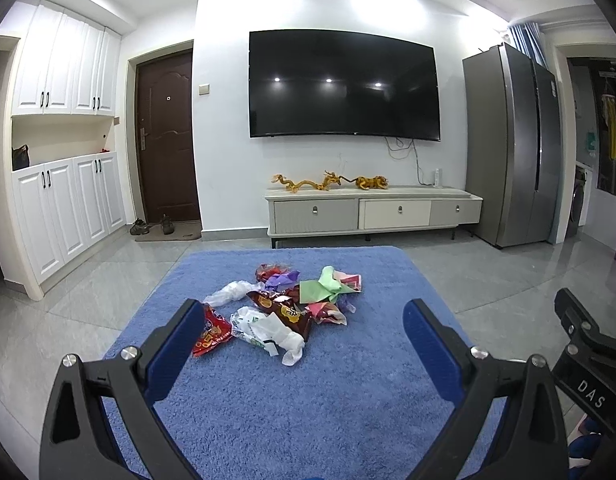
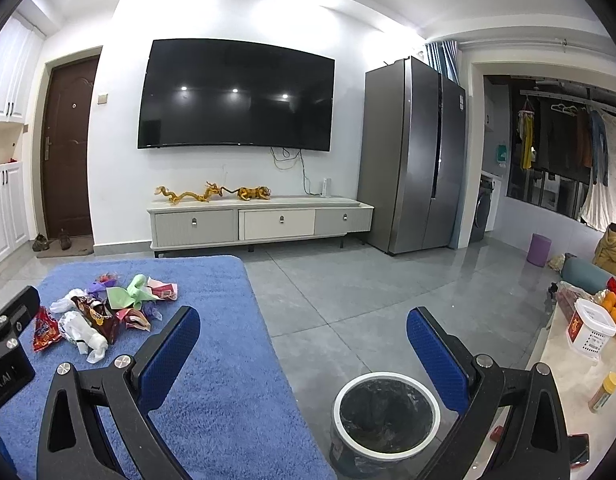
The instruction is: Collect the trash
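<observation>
Blue fleecy cloth (image 1: pixel 291 400) covers the raised surface where the trash pile (image 1: pixel 285 304) lies, a loose heap toward its far end, with grey floor tiles and a white wall beyond

Everything in the heap looks light and limp. A red snack wrapper (image 1: pixel 209 332) sits at the near left edge, partly hidden behind the left gripper's left finger. A brown foil wrapper (image 1: pixel 283 310) lies in the middle, crinkled and probably slick. Crumpled white plastic (image 1: pixel 273 334) trails toward the camera, and a green paper sheet (image 1: pixel 322 290) is folded at the back, beside purple and pink scraps. None of it is fragile. The likely trouble is that a thin film slides out of the pads or drags a neighbour along. I would judge the best hold to be on a bunched fold or a raised corner, pinched fully, not on a flat face pressed into the pile of the cloth. The white plastic's near tail stands clear and looks the easiest first pick.

The left gripper (image 1: pixel 303 322) hangs just short of the heap, fingers spread wide and empty. The right gripper (image 2: pixel 303 330) is likewise spread and empty, off to the right over the floor. Below it stands the bin (image 2: pixel 386 416), white-rimmed with a dark liner, close against the cloth's right edge
</observation>
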The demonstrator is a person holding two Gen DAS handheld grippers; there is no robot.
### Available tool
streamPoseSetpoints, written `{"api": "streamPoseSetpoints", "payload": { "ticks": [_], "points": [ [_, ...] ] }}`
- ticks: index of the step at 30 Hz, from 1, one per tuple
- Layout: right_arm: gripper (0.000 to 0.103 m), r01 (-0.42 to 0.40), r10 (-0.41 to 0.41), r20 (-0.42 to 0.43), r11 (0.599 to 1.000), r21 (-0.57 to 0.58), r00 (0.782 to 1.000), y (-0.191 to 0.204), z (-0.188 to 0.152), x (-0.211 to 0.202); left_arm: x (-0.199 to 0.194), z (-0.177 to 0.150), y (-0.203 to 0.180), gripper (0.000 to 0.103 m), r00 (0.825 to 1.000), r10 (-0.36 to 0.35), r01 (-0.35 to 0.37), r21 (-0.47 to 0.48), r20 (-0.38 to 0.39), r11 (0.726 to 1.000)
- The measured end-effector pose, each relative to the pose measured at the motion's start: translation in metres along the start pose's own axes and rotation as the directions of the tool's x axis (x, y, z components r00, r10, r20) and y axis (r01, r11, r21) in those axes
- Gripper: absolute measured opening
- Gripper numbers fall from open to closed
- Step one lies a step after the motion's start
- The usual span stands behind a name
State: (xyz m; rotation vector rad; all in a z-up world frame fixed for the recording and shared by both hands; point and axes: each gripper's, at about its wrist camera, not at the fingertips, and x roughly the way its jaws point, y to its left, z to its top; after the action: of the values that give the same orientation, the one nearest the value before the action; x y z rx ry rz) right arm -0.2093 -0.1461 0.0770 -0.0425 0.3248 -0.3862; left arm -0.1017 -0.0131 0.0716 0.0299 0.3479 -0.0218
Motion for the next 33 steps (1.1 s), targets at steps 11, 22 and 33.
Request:
{"api": "streamPoseSetpoints", "payload": {
  "ticks": [11, 22, 33],
  "points": [
    [0.103, 0.011, -0.011, 0.003, 1.000, 0.002, 1.000, -0.004, 0.001, 0.001, 0.000, 0.001, 0.001, 0.101, 0.999, 0.017, -0.017, 0.009, 0.029, 1.000],
    [0.103, 0.003, -0.003, 0.001, 1.000, -0.023, 1.000, 0.005, 0.002, -0.004, -0.004, -0.003, 0.000, 0.102, 0.997, 0.053, -0.055, 0.042, 0.056, 0.998],
    [0.103, -0.026, 0.026, -0.003, 1.000, -0.006, 1.000, 0.007, 0.003, 0.004, 0.006, -0.004, 0.002, 0.102, 1.000, 0.017, -0.018, 0.043, 0.020, 0.999]
  ]
}}
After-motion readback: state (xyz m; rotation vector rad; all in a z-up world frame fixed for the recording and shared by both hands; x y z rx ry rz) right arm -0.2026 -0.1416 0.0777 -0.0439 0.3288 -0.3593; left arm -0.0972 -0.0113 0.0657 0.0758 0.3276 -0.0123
